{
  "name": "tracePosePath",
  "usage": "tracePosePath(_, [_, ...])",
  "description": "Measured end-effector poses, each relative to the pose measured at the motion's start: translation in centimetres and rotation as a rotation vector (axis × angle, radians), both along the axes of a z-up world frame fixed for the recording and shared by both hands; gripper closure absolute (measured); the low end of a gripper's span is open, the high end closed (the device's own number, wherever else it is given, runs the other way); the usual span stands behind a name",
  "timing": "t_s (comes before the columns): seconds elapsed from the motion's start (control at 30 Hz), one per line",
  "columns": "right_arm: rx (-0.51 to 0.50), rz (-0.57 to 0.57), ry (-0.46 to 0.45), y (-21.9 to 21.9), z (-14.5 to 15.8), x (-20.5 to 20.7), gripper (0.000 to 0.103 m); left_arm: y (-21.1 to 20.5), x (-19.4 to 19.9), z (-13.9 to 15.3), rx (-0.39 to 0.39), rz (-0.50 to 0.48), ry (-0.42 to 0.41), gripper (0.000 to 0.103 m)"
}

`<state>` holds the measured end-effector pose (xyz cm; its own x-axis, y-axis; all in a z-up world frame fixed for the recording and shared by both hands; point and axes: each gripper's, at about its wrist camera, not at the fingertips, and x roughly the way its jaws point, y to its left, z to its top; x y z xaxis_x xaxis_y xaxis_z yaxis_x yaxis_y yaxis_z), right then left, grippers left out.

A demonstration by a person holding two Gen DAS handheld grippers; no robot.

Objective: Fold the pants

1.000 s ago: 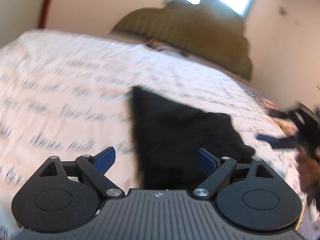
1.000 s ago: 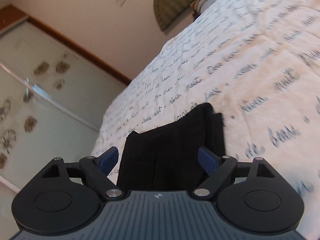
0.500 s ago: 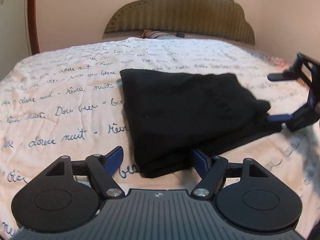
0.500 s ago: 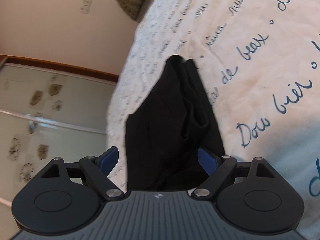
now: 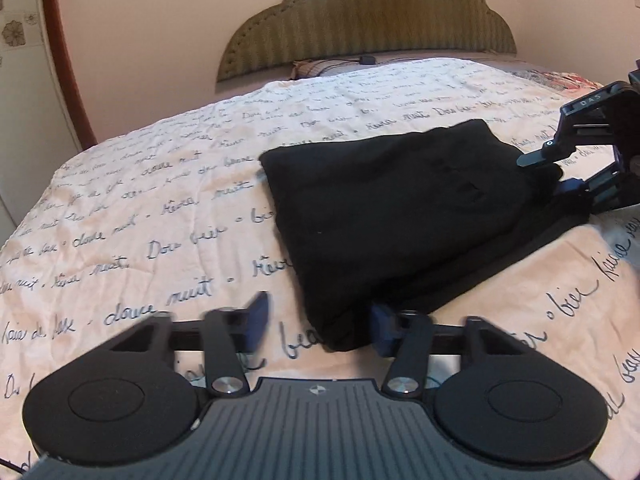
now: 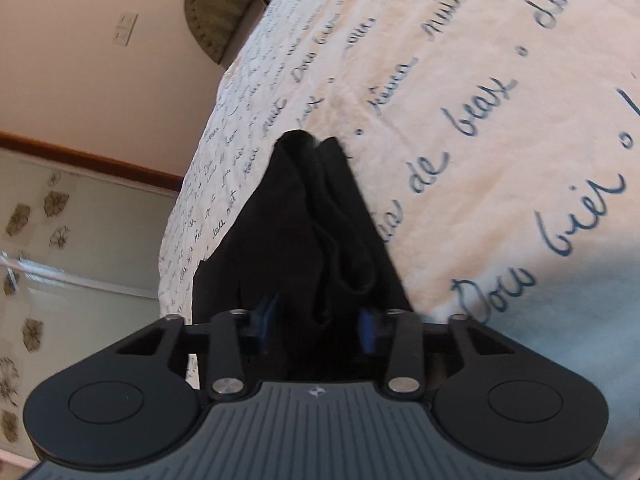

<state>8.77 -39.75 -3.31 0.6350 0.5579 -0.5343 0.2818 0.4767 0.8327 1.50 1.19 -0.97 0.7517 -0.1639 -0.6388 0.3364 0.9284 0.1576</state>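
since half a second ago the left gripper point(image 5: 318, 320) has narrowed its jaws a little around the near corner of the black pants point(image 5: 400, 208), and the right gripper point(image 6: 318, 322) has pushed in closer to the cloth. the pants lie folded into a thick, roughly square bundle on the bedspread point(image 5: 140, 208), a cream cover printed with blue handwriting, toward its right half in the left wrist view. the left gripper's blue pads sit either side of the near corner, half apart, the right pad touching the fabric and the left pad clear of it. the right gripper, seen in the left wrist view at the far right edge point(image 5: 576, 172), has its jaws partly apart with layered folds of the pants between them; whether they pinch the cloth i cannot tell. a padded headboard point(image 5: 368, 20) stands behind the bed.
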Motion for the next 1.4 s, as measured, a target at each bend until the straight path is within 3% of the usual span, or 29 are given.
tracePosePath(0.1, [0.055, -0.014, 0.008, -0.7, -0.7, -0.3, 0.071, -0.6, 0.0, -0.5, 0.018, -0.013, 0.005, 0.070])
tracePosePath(0.27, [-0.022, 0.000, 0.004, 0.3, 0.0, -0.1, 0.077, 0.5, -0.3, 0.3, 0.018, 0.008, -0.007, 0.077])
tracePosePath(0.47, [0.008, 0.016, -0.004, -0.2, -0.6, 0.0, 0.078, 0.3, -0.5, 0.3, 0.051, -0.011, 0.005, 0.085])
tracePosePath(0.53, [0.011, 0.016, -0.004, -0.3, -0.6, -0.1, 0.078, -0.2, -0.9, 0.4, 0.065, -0.030, 0.005, 0.084])
tracePosePath(0.6, [0.011, 0.015, -0.004, -0.3, -0.7, -0.2, 0.078, -0.2, -1.0, 0.4, 0.049, -0.033, 0.011, 0.074])
tracePosePath(0.77, [0.006, 0.015, -0.005, -0.2, -0.6, -0.2, 0.078, -0.1, -0.9, 0.3, 0.018, -0.019, 0.021, 0.072])
tracePosePath(0.93, [-0.006, 0.018, -0.007, -0.1, -0.5, -0.2, 0.078, 0.3, -0.6, -0.1, 0.047, -0.011, 0.006, 0.084])
tracePosePath(1.13, [-0.001, 0.021, -0.008, -0.2, -0.6, -0.2, 0.078, 0.6, -0.2, -0.5, 0.034, -0.006, 0.042, 0.086])
tracePosePath(1.27, [0.011, 0.021, -0.007, -0.4, -0.8, -0.2, 0.078, 0.4, -0.6, -1.5, 0.039, -0.001, 0.001, 0.087])
tracePosePath(1.37, [0.038, 0.023, -0.008, -0.7, -0.8, -0.2, 0.076, 1.4, -0.7, -0.6, -0.021, -0.015, -0.001, 0.080])
tracePosePath(1.4, [0.051, 0.031, -0.005, -0.9, -0.6, -0.3, 0.070, 1.9, -0.9, 0.0, -0.054, -0.027, -0.006, 0.069])
